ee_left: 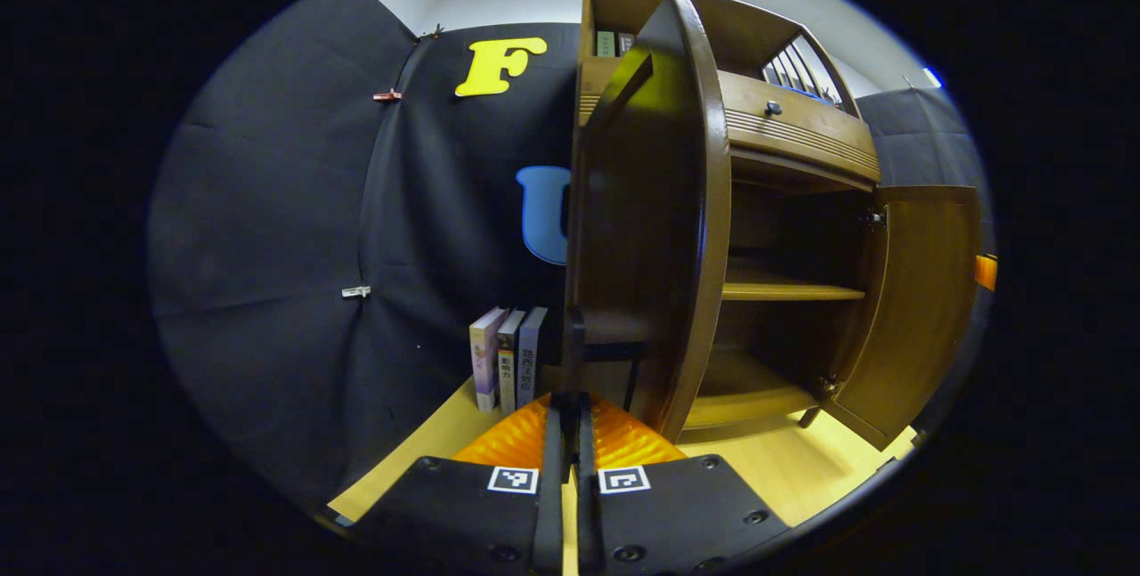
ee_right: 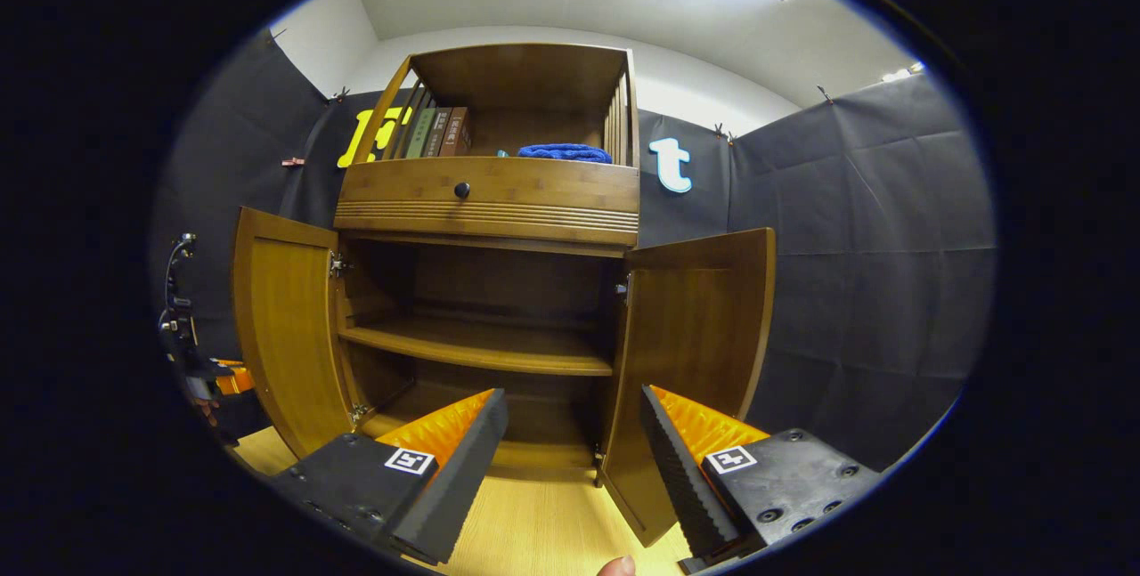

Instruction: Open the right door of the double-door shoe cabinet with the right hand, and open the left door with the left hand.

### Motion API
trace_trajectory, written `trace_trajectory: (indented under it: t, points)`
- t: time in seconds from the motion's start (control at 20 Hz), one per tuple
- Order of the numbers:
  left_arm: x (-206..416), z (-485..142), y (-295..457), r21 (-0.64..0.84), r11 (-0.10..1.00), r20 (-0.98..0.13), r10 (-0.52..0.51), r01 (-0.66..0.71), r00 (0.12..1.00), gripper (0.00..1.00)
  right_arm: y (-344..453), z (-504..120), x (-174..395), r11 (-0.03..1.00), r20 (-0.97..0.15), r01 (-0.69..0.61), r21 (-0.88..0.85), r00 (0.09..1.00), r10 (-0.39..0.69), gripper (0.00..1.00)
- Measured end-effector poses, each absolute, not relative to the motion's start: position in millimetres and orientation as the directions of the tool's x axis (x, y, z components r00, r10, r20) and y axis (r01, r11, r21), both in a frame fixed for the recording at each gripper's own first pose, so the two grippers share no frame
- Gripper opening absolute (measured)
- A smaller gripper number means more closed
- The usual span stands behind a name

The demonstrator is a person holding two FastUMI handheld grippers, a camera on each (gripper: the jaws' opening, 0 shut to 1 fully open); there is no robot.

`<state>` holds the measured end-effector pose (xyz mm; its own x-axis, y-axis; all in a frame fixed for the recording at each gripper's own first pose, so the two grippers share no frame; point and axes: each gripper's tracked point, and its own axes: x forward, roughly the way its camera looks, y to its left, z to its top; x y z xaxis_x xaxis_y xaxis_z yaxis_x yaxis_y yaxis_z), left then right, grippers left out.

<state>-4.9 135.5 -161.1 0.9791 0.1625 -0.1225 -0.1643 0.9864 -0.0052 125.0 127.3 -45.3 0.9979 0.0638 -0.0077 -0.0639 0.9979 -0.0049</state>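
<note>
The wooden shoe cabinet [ee_right: 488,193] has both doors swung out. In the left gripper view I look along the left door [ee_left: 641,202], nearly edge-on. My left gripper [ee_left: 570,402] is shut on the door's black handle [ee_left: 575,340], which sticks up between the orange fingers. In the right gripper view this gripper [ee_right: 200,371] sits beyond the left door [ee_right: 285,336], at its outer face. My right gripper [ee_right: 570,434] is open in front of the cabinet with nothing between its fingers; its right finger [ee_right: 681,460] is just before the right door [ee_right: 695,327].
Inside the cabinet a bare shelf [ee_right: 481,346] shows. Above the drawer with a black knob [ee_right: 461,190] stand books [ee_right: 441,133] and a blue cloth [ee_right: 564,152]. Three books [ee_left: 508,358] stand on the wooden floor [ee_right: 534,523] by the black wall. A fingertip [ee_right: 616,567] shows at the bottom.
</note>
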Motion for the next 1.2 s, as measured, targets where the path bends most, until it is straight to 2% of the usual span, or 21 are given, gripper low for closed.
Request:
trace_trajectory:
  t: [0.2, 0.25, 0.3, 0.35, 0.4, 0.45, 0.75, 0.8, 0.9, 1.2]
  points:
    - [-7, -161, 151, 0.000, 0.994, -0.118, 0.111, -0.112, 0.987, 0.05, 134, -47, 128, 0.997, -0.012, -0.082, -0.006, 0.997, 0.081, 0.95]
    - [-8, -160, 151, -0.002, 0.995, -0.118, 0.097, -0.098, 0.988, 0.01, 136, -47, 129, 0.996, -0.012, -0.086, -0.003, 0.996, 0.086, 0.95]
    - [-9, -161, 152, 0.001, 0.995, -0.118, 0.095, -0.095, 0.989, 0.06, 136, -46, 129, 0.996, -0.012, -0.088, 0.001, 0.996, 0.088, 0.95]
    - [-9, -161, 153, 0.004, 0.995, -0.120, 0.097, -0.097, 0.988, 0.07, 137, -45, 130, 0.996, -0.011, -0.089, 0.004, 0.996, 0.089, 0.95]
    - [-9, -162, 153, 0.007, 0.995, -0.124, 0.100, -0.100, 0.987, 0.02, 137, -45, 130, 0.996, -0.010, -0.090, 0.008, 0.996, 0.090, 0.94]
    - [-10, -163, 153, 0.012, 0.995, -0.126, 0.105, -0.104, 0.986, 0.07, 138, -45, 131, 0.996, -0.010, -0.090, 0.009, 0.996, 0.090, 0.94]
    - [-22, -160, 152, 0.037, 0.991, -0.119, 0.132, -0.128, 0.984, 0.07, 133, -47, 132, 0.996, -0.017, -0.088, 0.024, 0.996, 0.088, 0.94]
    - [-26, -160, 153, 0.042, 0.991, -0.119, 0.134, -0.130, 0.984, 0.03, 133, -48, 132, 0.996, -0.019, -0.088, 0.030, 0.996, 0.088, 0.95]
    - [-32, -158, 156, 0.053, 0.987, -0.115, 0.157, -0.152, 0.981, 0.18, 133, -49, 132, 0.995, -0.021, -0.089, 0.038, 0.996, 0.090, 0.95]
    - [-69, -147, 163, 0.090, 0.971, -0.095, 0.231, -0.223, 0.968, 0.85, 135, -48, 135, 0.995, -0.019, -0.098, 0.031, 0.995, 0.099, 0.95]
